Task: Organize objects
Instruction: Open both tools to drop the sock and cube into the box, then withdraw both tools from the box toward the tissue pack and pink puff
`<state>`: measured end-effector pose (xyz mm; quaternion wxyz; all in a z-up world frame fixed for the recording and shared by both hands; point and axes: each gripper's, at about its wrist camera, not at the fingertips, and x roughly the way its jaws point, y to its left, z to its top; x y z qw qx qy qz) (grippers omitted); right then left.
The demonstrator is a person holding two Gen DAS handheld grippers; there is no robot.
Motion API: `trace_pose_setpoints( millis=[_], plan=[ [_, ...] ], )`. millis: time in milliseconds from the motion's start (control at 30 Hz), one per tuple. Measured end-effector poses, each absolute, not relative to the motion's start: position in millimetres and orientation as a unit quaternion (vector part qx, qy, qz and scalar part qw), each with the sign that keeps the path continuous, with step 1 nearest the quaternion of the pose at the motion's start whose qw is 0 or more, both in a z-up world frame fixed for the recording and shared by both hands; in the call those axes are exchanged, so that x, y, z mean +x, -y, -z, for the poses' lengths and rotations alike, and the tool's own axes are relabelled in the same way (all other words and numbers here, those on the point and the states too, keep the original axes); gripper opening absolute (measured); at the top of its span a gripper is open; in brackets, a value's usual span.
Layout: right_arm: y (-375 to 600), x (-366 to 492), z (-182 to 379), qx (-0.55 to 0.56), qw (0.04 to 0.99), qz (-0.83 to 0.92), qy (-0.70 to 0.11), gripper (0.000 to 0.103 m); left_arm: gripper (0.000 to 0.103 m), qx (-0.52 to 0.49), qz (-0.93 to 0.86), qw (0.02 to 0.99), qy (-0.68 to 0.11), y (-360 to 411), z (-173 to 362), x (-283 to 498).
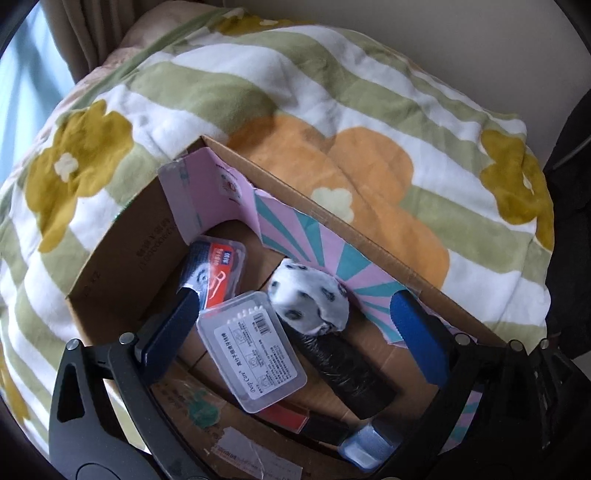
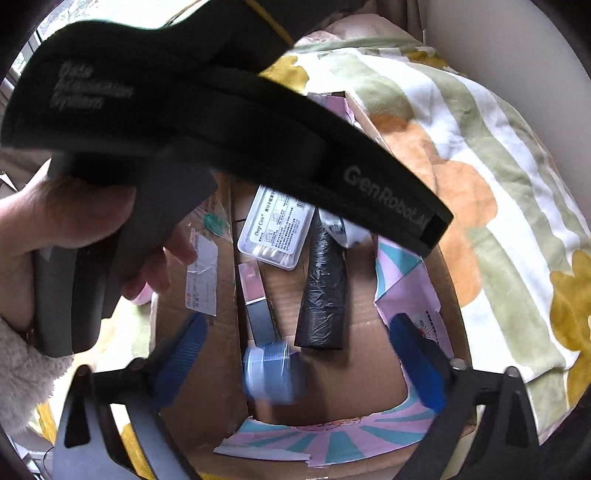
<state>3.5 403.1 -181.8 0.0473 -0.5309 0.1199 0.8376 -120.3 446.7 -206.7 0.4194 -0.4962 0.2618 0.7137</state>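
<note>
A cardboard box (image 1: 110, 258) lined with pink and teal paper sits on a bed. Inside lie a clear cotton swab case (image 1: 255, 354), a floss pick box (image 1: 218, 269), a spotted sock (image 1: 310, 299), a black bag roll (image 1: 347, 365), a red and black bar (image 1: 303, 421) and a small blue-white item (image 1: 365, 446). My left gripper (image 1: 291, 310) is open over the swab case, apart from it. My right gripper (image 2: 295, 332) is open above the box (image 2: 369, 354); the blue-white item (image 2: 273, 373) lies blurred between its fingers. The swab case (image 2: 275, 229) and bag roll (image 2: 323, 291) lie beyond.
A green, white and orange flowered blanket (image 1: 332, 110) surrounds the box. In the right wrist view the other gripper's black body (image 2: 221, 122) and the hand holding it (image 2: 66, 214) cover the upper left. A curtain (image 1: 81, 33) hangs at far left.
</note>
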Motion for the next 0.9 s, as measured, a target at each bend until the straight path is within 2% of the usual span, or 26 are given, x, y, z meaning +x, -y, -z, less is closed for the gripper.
trace_pose_setpoints(
  millis=[433,900],
  plan=[
    [-397.4,8.5,171.2,-0.532,0.043,-0.837,-0.118,0.102,0.103,-0.498,-0.72,0.411,-0.253,-430.5,189.8,-119.2],
    [-367.2,20.0,102.4,-0.526,0.017,-0.846,-0.088,0.102,0.103,-0.481,-0.754,0.398,-0.205,-366.0,96.6,-102.5]
  ],
)
